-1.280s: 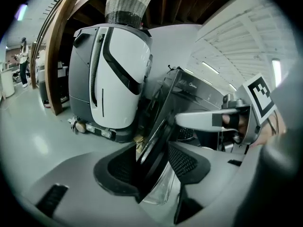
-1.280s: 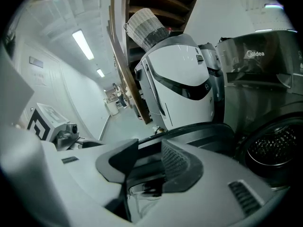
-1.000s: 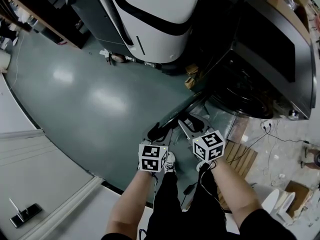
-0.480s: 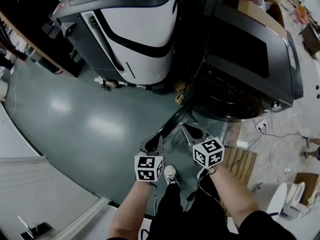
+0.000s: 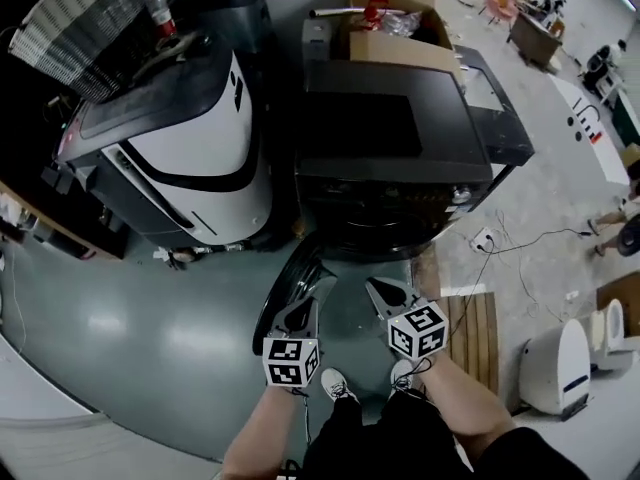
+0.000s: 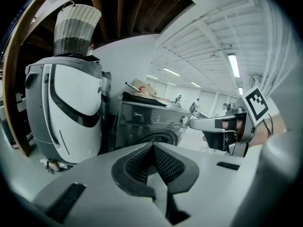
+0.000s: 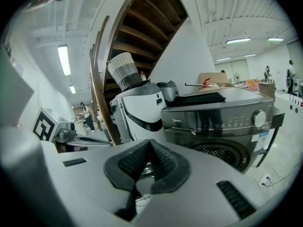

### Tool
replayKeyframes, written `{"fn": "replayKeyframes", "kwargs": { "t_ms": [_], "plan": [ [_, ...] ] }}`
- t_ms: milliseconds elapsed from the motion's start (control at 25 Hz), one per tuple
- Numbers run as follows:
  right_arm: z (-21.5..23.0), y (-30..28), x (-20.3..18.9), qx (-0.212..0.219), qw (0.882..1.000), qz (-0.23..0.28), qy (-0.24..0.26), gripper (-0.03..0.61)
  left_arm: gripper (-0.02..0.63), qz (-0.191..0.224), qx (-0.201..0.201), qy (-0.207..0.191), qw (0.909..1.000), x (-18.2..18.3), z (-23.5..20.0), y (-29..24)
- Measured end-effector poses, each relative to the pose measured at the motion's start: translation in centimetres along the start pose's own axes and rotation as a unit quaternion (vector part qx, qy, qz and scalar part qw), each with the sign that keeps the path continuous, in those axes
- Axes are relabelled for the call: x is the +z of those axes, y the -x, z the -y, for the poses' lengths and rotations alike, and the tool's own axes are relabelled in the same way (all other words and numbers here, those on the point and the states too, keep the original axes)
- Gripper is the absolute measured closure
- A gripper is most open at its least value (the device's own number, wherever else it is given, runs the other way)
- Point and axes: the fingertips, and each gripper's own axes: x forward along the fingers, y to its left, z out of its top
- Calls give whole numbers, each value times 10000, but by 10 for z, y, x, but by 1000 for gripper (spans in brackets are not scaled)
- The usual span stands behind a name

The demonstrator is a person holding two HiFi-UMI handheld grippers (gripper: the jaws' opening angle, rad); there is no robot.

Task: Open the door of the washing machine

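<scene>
The dark grey washing machine (image 5: 400, 138) stands in front of me, and its round door (image 5: 283, 293) hangs swung open to the left of the drum opening (image 5: 385, 230). The perforated drum (image 7: 220, 152) shows in the right gripper view and the same drum (image 6: 158, 138) in the left gripper view. My left gripper (image 5: 301, 311) hangs just beside the open door's edge, shut and empty. My right gripper (image 5: 383, 290) is shut and empty too, a little short of the drum opening. In both gripper views the ribbed pads (image 6: 163, 162) meet with nothing between them.
A white and black machine (image 5: 190, 158) stands left of the washer with a wicker basket (image 5: 75, 23) on top. A cardboard box (image 5: 395, 13) sits on the washer's back. A wooden pallet (image 5: 470, 328), cables (image 5: 520, 238) and a white unit (image 5: 560, 368) lie to the right.
Both grippers have risen and their jaws have come together, empty. The head view has tipped up, so the washer's top and the box behind it now show.
</scene>
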Motion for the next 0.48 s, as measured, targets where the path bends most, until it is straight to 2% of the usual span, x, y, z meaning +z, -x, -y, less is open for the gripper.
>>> {"fn": "replayKeyframes", "kwargs": {
  "t_ms": [240, 480],
  "plan": [
    [59, 96, 0, -526, 9982, 214, -171, 561, 595, -29, -553, -337, 9979, 13, 102, -16],
    [115, 184, -16, -743, 9964, 318, -262, 561, 595, -101, -747, -517, 9958, 3, 200, -27]
  ]
}}
